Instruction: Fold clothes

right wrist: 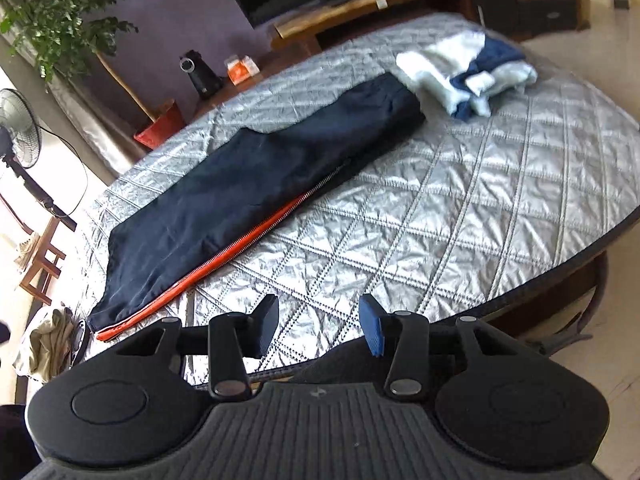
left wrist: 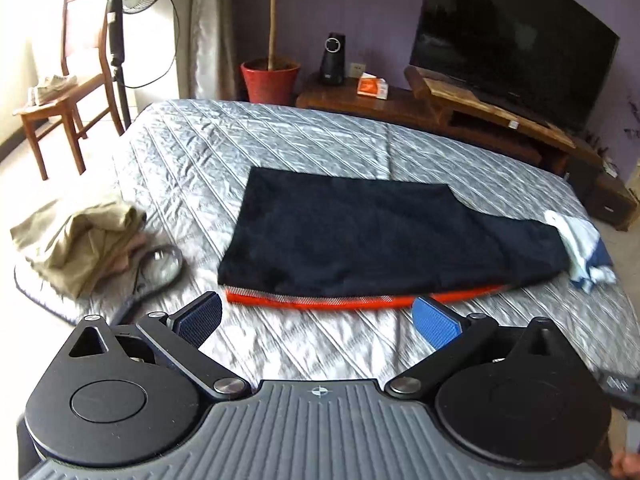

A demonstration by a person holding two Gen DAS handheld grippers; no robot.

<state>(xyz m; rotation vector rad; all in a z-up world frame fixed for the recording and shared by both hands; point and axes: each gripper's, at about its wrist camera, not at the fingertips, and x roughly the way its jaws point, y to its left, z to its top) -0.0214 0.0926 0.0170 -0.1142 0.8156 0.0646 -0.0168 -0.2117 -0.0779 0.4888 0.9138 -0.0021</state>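
A dark navy garment (left wrist: 360,236) (right wrist: 240,184) with an orange zipper edge (left wrist: 340,303) (right wrist: 208,264) lies folded lengthwise on the silver quilted bed (left wrist: 280,148) (right wrist: 440,216). My left gripper (left wrist: 318,320) hovers just short of the orange edge, jaws wide apart with nothing between them. My right gripper (right wrist: 319,326) hangs over the quilt near the bed's front edge, to the right of the garment's orange end, its jaws partly apart and empty.
A white and blue garment (left wrist: 580,248) (right wrist: 468,72) lies crumpled at the navy garment's far end. A beige pile of clothes (left wrist: 76,240) (right wrist: 52,340) sits at the bed's other end. Behind stand a TV (left wrist: 512,40), wooden bench (left wrist: 460,108), red plant pot (left wrist: 270,80), fan (left wrist: 116,20), chair (left wrist: 64,96).
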